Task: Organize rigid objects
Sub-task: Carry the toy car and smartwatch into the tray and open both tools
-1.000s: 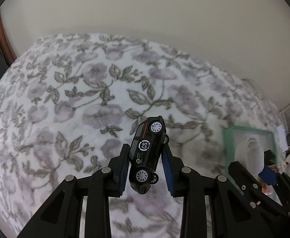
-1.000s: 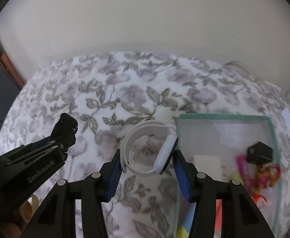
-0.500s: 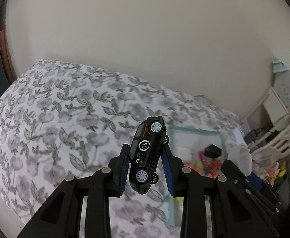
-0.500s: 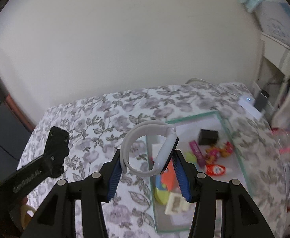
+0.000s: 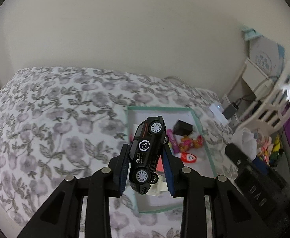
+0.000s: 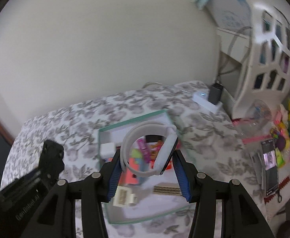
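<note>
Floral grey-and-white bedspread (image 5: 51, 123) under a plain cream wall; shallow white tray with a teal rim (image 5: 202, 138) lies on it, already part-filled with small items: black cube (image 5: 182, 128), pink tube (image 5: 173, 140), red-and-white packet (image 5: 188, 156), more clutter too blurred to name. White lattice basket (image 6: 267, 59) and colourful odds and ends off to the right side.

Left gripper (image 5: 146, 168): jaws narrow, blue pads clamped on the roof and underside of a black toy car with white wheels and a round "CS" logo (image 5: 147, 154), car tilted nose-down, held in the air over the tray's near-left part.

Right gripper (image 6: 145, 170): jaws moderately apart, closed on a white smartwatch with a looped silicone band (image 6: 151, 148), watch body against the right pad, band loop against the left pad. Held above the tray's middle; left gripper's black body shows at lower left of that view.

Step, as I read it: carry phase, both objects over the tray, not yet set down. Next: lower each toward a bare patch of tray floor, keep the two grippers apart, then open. Car may roll on release; lay it on its wheels or side.
</note>
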`<state>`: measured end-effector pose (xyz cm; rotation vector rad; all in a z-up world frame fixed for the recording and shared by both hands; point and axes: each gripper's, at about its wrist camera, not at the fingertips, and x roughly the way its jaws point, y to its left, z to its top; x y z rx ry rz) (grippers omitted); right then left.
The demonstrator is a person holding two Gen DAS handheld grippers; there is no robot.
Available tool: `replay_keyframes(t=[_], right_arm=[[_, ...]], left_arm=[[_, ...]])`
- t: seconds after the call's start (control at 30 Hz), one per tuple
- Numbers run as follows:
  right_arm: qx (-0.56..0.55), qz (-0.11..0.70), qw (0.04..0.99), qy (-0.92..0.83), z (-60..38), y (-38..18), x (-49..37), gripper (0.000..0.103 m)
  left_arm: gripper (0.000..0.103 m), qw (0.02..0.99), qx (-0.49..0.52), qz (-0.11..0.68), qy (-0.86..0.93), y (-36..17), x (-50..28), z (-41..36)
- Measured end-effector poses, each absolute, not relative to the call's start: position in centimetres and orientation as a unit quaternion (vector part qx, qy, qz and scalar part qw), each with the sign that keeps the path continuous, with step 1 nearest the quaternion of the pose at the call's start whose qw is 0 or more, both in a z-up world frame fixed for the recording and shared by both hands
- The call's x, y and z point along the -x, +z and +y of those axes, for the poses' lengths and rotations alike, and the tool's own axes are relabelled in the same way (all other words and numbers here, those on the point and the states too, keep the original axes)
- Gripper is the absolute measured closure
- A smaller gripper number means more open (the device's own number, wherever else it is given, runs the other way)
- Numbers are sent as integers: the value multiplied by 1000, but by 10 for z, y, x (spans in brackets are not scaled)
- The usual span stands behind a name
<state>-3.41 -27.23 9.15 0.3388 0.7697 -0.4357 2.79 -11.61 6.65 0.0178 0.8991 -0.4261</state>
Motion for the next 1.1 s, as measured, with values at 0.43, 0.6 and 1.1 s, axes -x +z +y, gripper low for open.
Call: replay_keyframes(t=[0.43,0.6,1.1], right_arm=[[-174,400,864,-251,-323,52,41,50],[-168,434,851,-242,-317,27,32,50],[-182,493,817,-236,-317,-25,22,49]], left_arm=[[69,849,-46,473,-231,13,-34,-164],[69,841,-67,488,-226,-11,-37,-170],[69,826,-87,510,-223,-37,-38,-176]])
